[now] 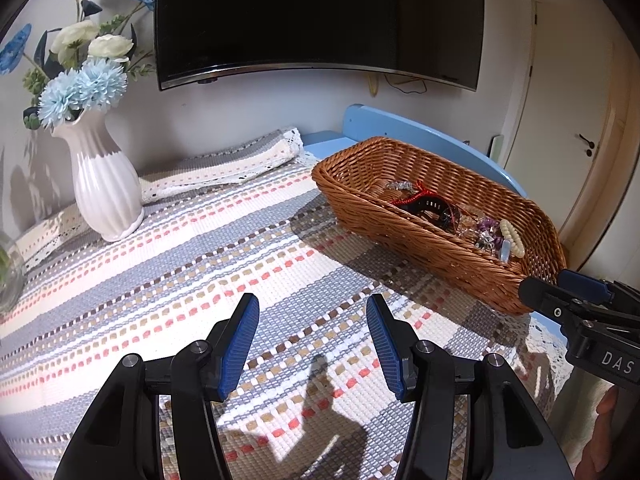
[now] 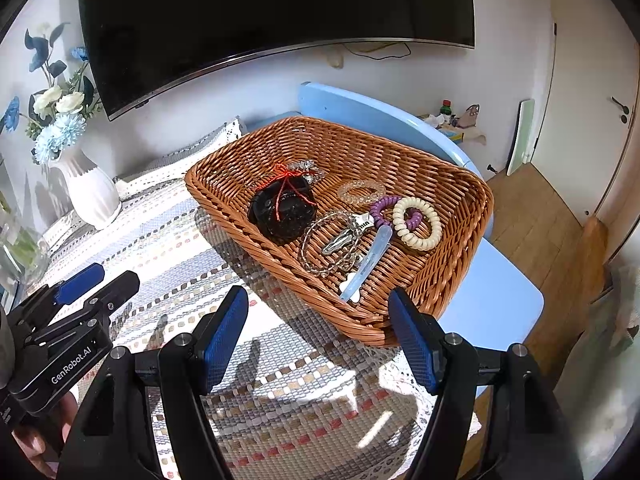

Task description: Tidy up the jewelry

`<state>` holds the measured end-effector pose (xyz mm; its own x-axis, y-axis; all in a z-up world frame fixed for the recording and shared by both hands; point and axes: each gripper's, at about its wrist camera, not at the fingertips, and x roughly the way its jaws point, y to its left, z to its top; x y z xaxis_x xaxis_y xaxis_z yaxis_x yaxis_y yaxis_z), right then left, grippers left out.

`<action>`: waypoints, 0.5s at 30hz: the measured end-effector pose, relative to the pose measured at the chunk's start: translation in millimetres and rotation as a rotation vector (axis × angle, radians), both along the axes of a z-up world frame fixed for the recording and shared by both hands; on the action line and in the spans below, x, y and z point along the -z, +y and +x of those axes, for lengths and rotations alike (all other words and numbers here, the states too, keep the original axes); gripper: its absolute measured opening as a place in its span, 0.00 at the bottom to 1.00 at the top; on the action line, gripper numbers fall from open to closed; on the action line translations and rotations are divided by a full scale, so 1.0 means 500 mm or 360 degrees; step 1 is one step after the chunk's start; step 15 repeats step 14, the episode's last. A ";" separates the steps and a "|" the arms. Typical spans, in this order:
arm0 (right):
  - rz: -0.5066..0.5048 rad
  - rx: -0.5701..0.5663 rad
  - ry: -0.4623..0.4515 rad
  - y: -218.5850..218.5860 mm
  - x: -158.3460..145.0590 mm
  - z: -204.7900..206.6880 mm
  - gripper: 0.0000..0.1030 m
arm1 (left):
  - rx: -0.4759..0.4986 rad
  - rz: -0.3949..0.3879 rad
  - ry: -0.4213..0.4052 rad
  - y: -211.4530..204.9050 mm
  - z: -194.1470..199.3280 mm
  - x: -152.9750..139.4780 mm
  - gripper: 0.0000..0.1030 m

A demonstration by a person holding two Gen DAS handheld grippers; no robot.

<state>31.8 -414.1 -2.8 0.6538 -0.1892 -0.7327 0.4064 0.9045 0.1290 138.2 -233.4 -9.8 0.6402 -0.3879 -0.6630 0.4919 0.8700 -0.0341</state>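
Woven in grey, cream and coral stripes, the cotton cloth [image 1: 224, 248] covers the desk and carries no loose jewellery that either view shows. At its far left stands a ribbed white ceramic vase [image 1: 105, 184] of blue and white artificial flowers, which plays no part in the job. Next, the left claw [image 1: 312, 336] hovers above bare cloth with its blue-padded jaws spread wide and nothing between them. To its right, the right claw [image 2: 318, 336] is likewise wide apart and holds nothing, poised just before the near rim of the rectangular brown wicker basket [image 2: 224, 196]. Inside that basket, from left to right, lie a black bundle tied with red cord [image 2: 282, 212], a clear bead bracelet [image 2: 328, 248] with a silver hair clip [image 2: 340, 240] resting on it, a pale translucent hair clip [image 2: 366, 264], a clear spiral hair tie [image 2: 360, 192], a purple spiral hair tie [image 2: 384, 210] and a cream spiral hair tie [image 2: 416, 222] overlapping the purple one. Judging by this, the gathering looks essentially complete: every piece in sight sits in the basket, though they lie mixed and partly overlapping. What may remain is separating or straightening them, if the task demands that.
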 end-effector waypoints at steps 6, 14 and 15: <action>0.0008 -0.0007 0.0004 0.000 0.002 0.003 0.73 | -0.0010 0.0012 -0.0015 -0.001 -0.001 -0.001 0.55; -0.0002 -0.0015 0.0010 0.003 0.003 0.008 0.73 | -0.0068 0.0024 -0.0057 0.005 0.005 -0.002 0.55; -0.0002 -0.0015 0.0010 0.003 0.003 0.008 0.73 | -0.0068 0.0024 -0.0057 0.005 0.005 -0.002 0.55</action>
